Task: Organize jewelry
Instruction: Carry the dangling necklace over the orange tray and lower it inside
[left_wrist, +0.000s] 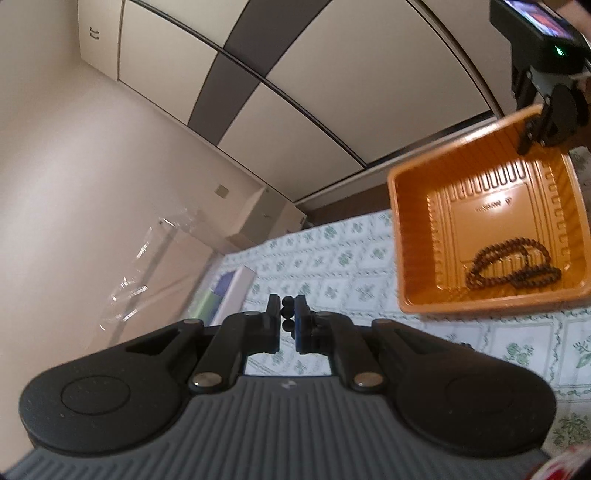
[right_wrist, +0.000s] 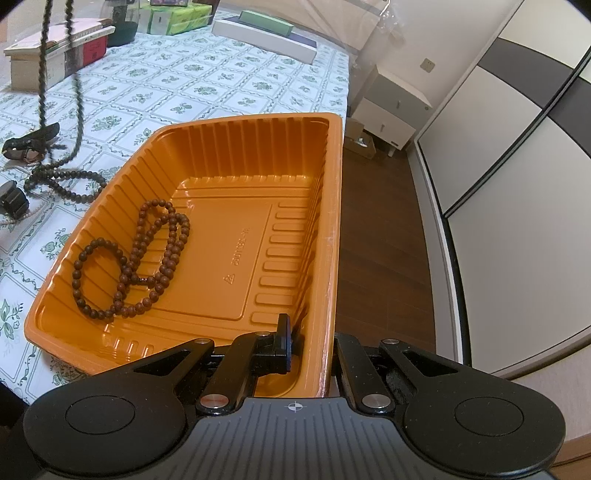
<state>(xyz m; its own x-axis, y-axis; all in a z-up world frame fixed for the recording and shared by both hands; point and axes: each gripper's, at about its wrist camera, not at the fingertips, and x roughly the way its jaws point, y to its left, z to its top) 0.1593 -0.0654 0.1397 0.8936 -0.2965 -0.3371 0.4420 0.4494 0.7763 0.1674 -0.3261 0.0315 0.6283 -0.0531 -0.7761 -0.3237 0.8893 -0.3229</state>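
An orange plastic tray (right_wrist: 229, 206) lies at the table's right edge over a green-patterned cloth. A brown bead necklace (right_wrist: 136, 258) is coiled inside it, also seen in the left wrist view as the brown necklace (left_wrist: 513, 266) in the tray (left_wrist: 424, 221). My right gripper (right_wrist: 314, 350) is shut on the tray's near right rim, one finger inside and one outside; from the left wrist it shows as the right gripper (left_wrist: 535, 129). My left gripper (left_wrist: 287, 317) is shut on a few dark beads (left_wrist: 287, 306). That dark bead strand (right_wrist: 78, 110) hangs down to the table, where its lower loops (right_wrist: 70, 184) rest.
Left of the tray lie a black clip (right_wrist: 29, 144), a black bracelet (right_wrist: 13, 201) and a pale thin string (right_wrist: 16, 219). Boxes (right_wrist: 55, 51) and green packs (right_wrist: 177, 20) line the far edge. Right of the table are wooden floor (right_wrist: 384, 240), a nightstand (right_wrist: 395, 107) and wardrobe doors.
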